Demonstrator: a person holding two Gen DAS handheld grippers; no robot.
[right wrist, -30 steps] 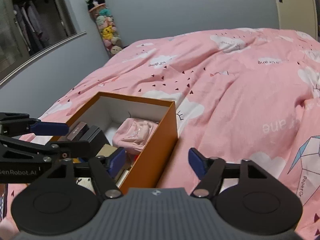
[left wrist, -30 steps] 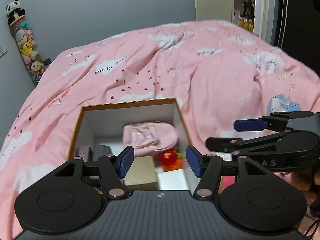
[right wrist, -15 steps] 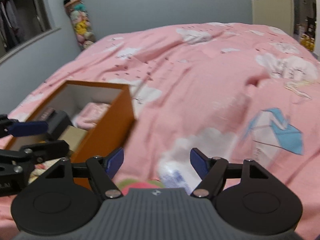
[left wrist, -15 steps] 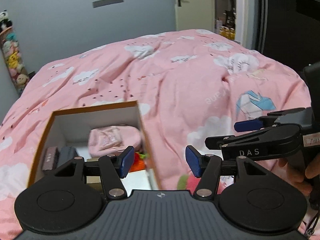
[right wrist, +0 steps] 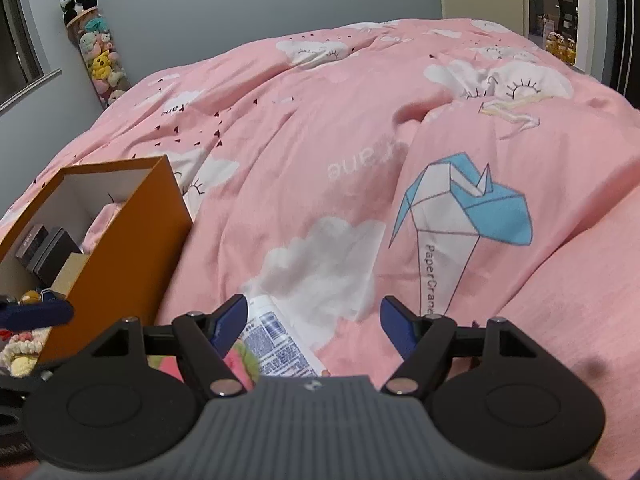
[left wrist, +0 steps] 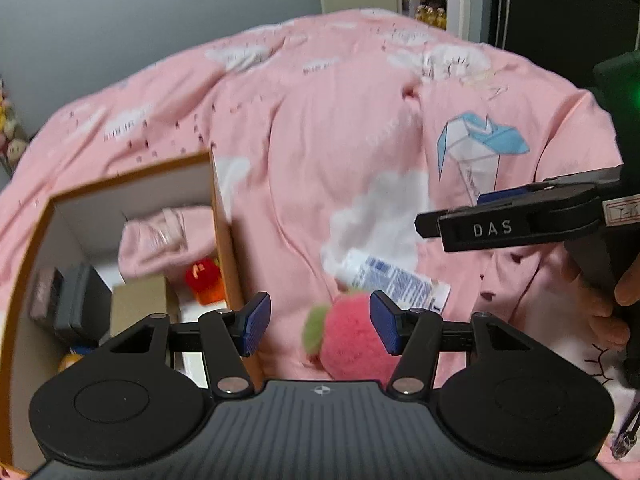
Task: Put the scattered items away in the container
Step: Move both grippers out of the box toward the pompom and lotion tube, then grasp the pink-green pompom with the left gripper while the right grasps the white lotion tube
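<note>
An orange box (left wrist: pixel 222 240) with a white inside stands on the pink duvet; it also shows at the left of the right wrist view (right wrist: pixel 132 248). It holds a pink pouch (left wrist: pixel 160 240), a red toy (left wrist: pixel 202 278) and dark boxes (left wrist: pixel 68 300). A pink plush strawberry (left wrist: pixel 352 336) lies on the duvet between the open fingers of my left gripper (left wrist: pixel 318 326). A white tube (left wrist: pixel 396 280) with blue print lies just beyond it. My right gripper (right wrist: pixel 312 316) is open above the tube (right wrist: pixel 276 340), beside the strawberry (right wrist: pixel 240 364).
The pink duvet (right wrist: pixel 360 140) covers the whole bed. A tall jar of plush toys (right wrist: pixel 100 56) stands by the grey wall at the back left. A doorway (right wrist: pixel 552 8) is at the back right.
Both grippers have swung right, away from the box, and come down toward the strawberry and the tube. Both stay open.
</note>
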